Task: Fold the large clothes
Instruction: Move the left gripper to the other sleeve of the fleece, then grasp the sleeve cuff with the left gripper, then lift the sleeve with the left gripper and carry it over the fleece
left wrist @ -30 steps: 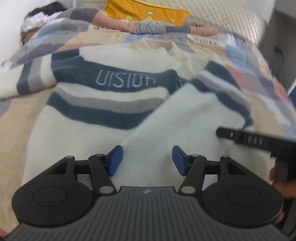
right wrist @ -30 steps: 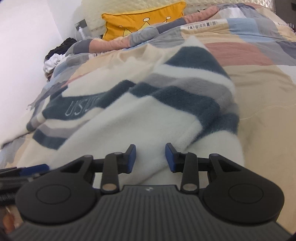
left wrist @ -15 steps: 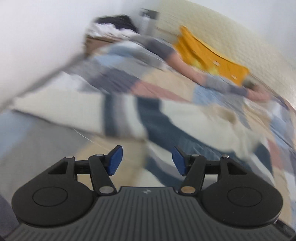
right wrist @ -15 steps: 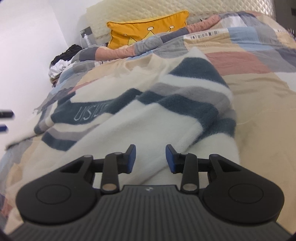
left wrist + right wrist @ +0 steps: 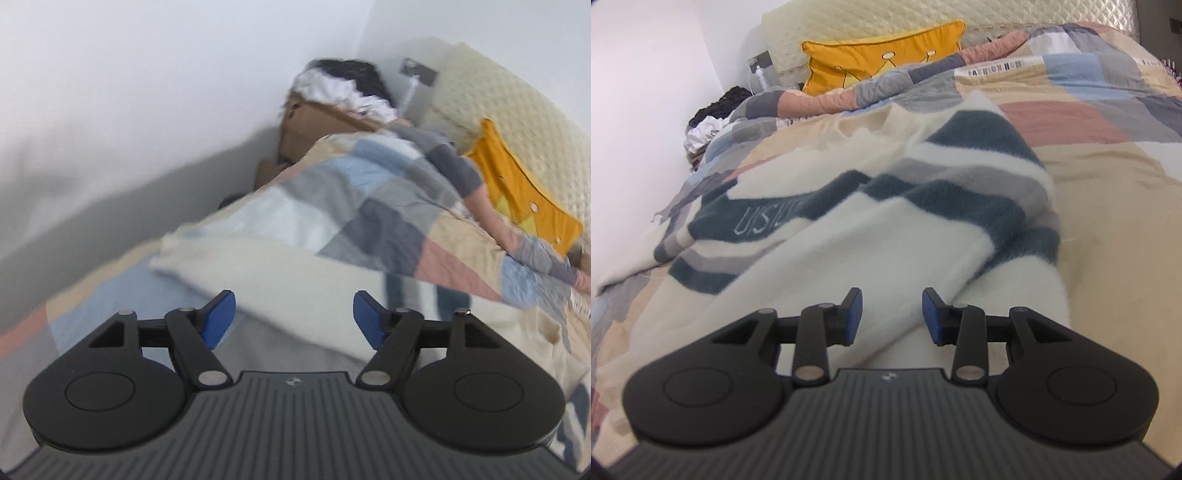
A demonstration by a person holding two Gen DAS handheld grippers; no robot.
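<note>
- Right tool (image 5: 890,314): jaws parted, nothing between the blue pads (image 5: 854,310); it hangs just above the near, folded-over edge of the sweater (image 5: 871,236).
- Sweater: a large cream fleece garment with dark blue and grey stripes, lying on the bed across the patchwork quilt (image 5: 1108,177). In the right wrist view its right side is folded inward over the body, so the striped bands run diagonally from the far right toward the near left. Pale lettering on a dark blue band shows at the left, partly covered by the fold.
- Left tool (image 5: 294,317): jaws wide apart, gripping nothing. Its view is tilted and blurred; it points at the left edge of the bed, near the white wall (image 5: 129,92).
- Left wrist view: a cream part of the sweater (image 5: 280,269) stretches out just beyond the blue pads (image 5: 218,319), with dark stripes at its right end; whether this part is a sleeve cannot be told through the blur.
- Yellow cushion (image 5: 882,59): at the far end of the bed, against the quilted cream headboard (image 5: 923,14), well apart from the sweater.
- Cardboard box (image 5: 314,129): in the far corner between bed and wall, heaped with black and white clothing (image 5: 343,81).
</note>
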